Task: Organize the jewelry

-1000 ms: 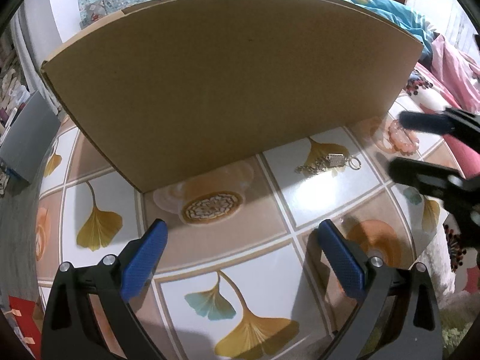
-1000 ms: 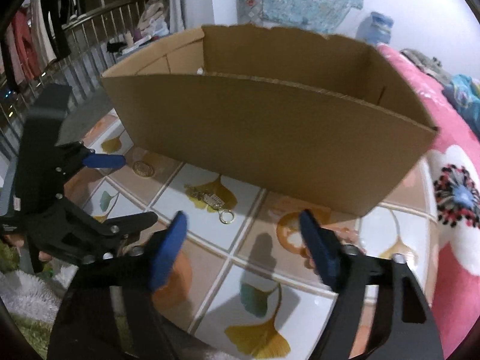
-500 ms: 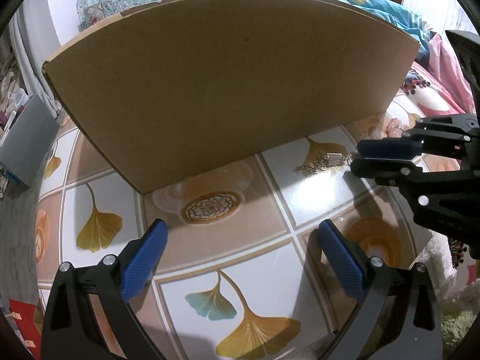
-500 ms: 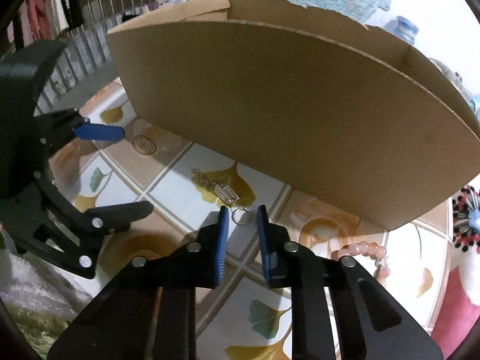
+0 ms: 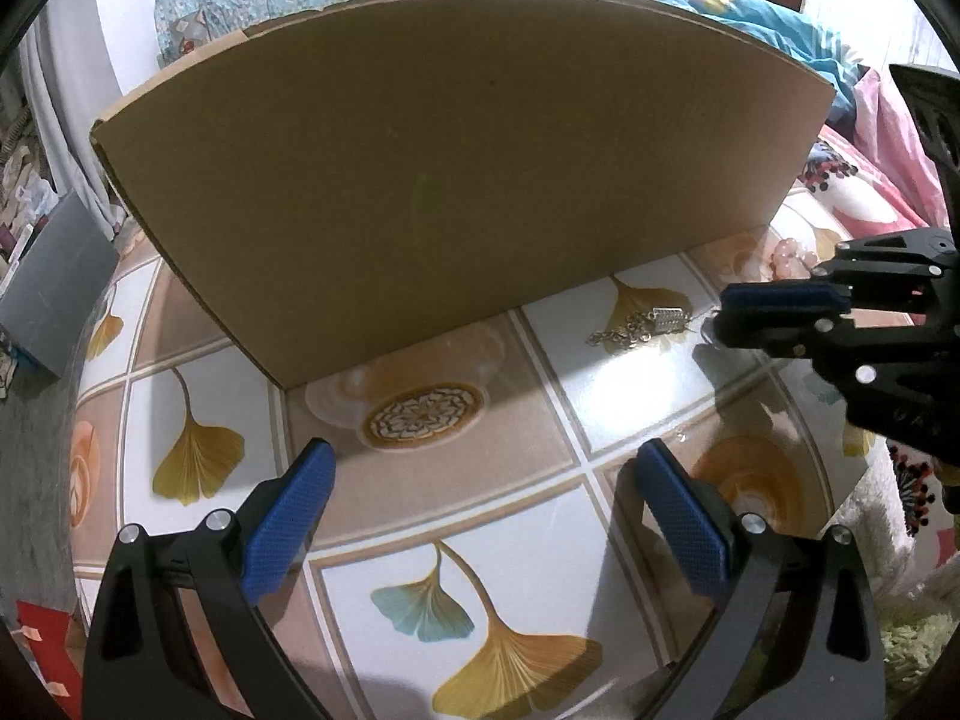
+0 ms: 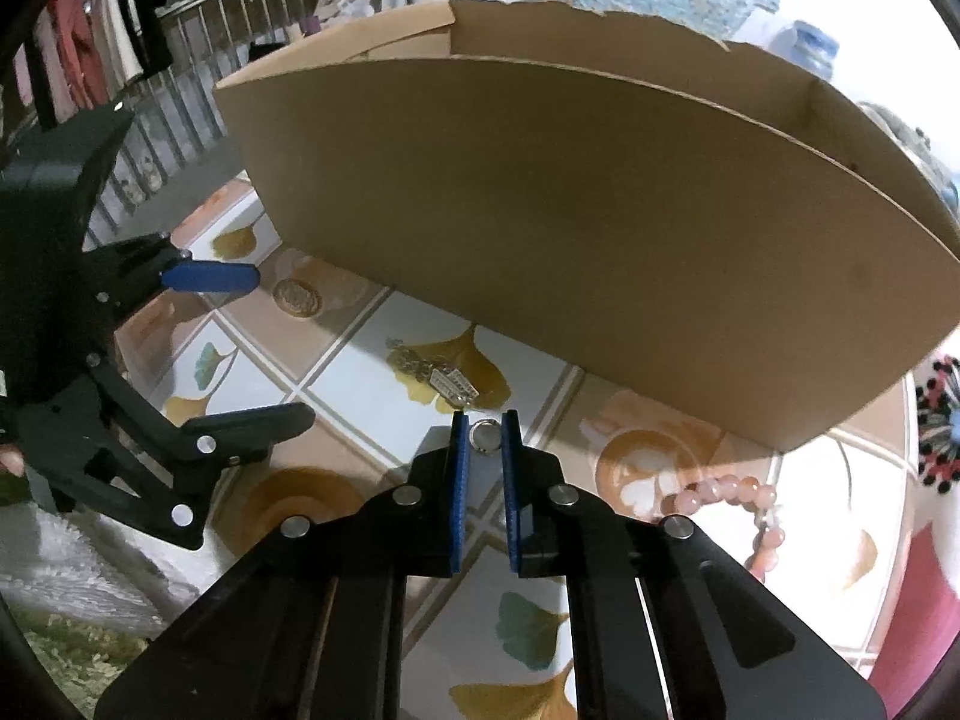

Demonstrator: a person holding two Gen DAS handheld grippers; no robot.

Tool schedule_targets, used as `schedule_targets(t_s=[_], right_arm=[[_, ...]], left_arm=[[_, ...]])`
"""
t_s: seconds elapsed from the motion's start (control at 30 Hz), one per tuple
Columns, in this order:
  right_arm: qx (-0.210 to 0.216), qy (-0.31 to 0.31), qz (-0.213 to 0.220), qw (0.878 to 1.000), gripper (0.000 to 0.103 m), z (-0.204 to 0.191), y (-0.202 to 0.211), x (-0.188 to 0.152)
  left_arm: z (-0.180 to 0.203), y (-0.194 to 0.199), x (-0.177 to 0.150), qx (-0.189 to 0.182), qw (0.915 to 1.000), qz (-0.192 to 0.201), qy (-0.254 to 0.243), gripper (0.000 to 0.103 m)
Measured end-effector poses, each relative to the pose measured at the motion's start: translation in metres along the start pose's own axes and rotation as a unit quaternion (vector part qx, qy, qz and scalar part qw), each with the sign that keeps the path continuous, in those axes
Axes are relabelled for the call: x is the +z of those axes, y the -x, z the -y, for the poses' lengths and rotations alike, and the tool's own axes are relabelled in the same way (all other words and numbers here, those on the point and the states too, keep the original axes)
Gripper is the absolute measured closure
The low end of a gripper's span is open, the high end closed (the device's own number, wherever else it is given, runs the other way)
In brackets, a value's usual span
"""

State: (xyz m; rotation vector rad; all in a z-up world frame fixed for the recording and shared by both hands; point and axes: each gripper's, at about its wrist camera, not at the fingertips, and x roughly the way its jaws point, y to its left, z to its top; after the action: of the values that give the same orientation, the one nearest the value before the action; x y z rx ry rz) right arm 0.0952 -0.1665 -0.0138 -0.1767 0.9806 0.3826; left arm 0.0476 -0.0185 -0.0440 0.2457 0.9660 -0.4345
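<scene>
brown box (image 5: 456, 180), ginkgo-leaf tablecloth (image 5: 198, 450) (gold, teal)

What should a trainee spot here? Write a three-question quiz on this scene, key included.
1. True or false: the left gripper is holding the chain.
2. Which thing sits between the pads of the right gripper? A) a pink bead bracelet B) the small metal ring at the chain's end C) a coin
3. Fill in: the chain lies on the tabletop in front of a ___ box.

Key: 1 false, it is open and empty. 2 B. 3 cardboard.
</scene>
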Motion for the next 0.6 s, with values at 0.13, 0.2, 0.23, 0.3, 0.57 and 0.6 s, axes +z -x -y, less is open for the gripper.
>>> schedule_targets(t_s=[0.13,0.2,0.23,0.3,0.57,0.6], right_arm=[[-0.005,-0.018,0.006,1.000,0.094,0.009,0.009,-0.006],[-0.008,-0.025,0.010,1.000,0.094,0.012,0.014,-0.008],[-0.008,-0.027,0.011,1.000,0.094,0.010,0.013,-0.007],[-0.007,-0.034,0.017,0.999,0.094,0.012,0.017,-0.009],[0.005,-0.059,0.032,0.998,0.094,0.026,0.027,-0.019],[0.007,-0.061,0.034,0.998,0.094,0.028,0.027,-0.020]], left_arm=[[-0.002,0.002,0.014,0.002,1.0000,-0.005,0.000,0.004],[0.001,0.005,0.023,0.011,0.9999,-0.002,-0.007,0.005],[0.012,0.002,0.031,0.012,0.9998,0.006,-0.014,0.005],[0.019,0.008,0.036,0.004,0.9991,0.025,-0.032,0.006],[0.046,0.007,0.058,-0.041,0.9927,0.042,-0.106,0.047],[0.051,0.005,0.062,-0.045,0.9913,0.042,-0.116,0.051]])
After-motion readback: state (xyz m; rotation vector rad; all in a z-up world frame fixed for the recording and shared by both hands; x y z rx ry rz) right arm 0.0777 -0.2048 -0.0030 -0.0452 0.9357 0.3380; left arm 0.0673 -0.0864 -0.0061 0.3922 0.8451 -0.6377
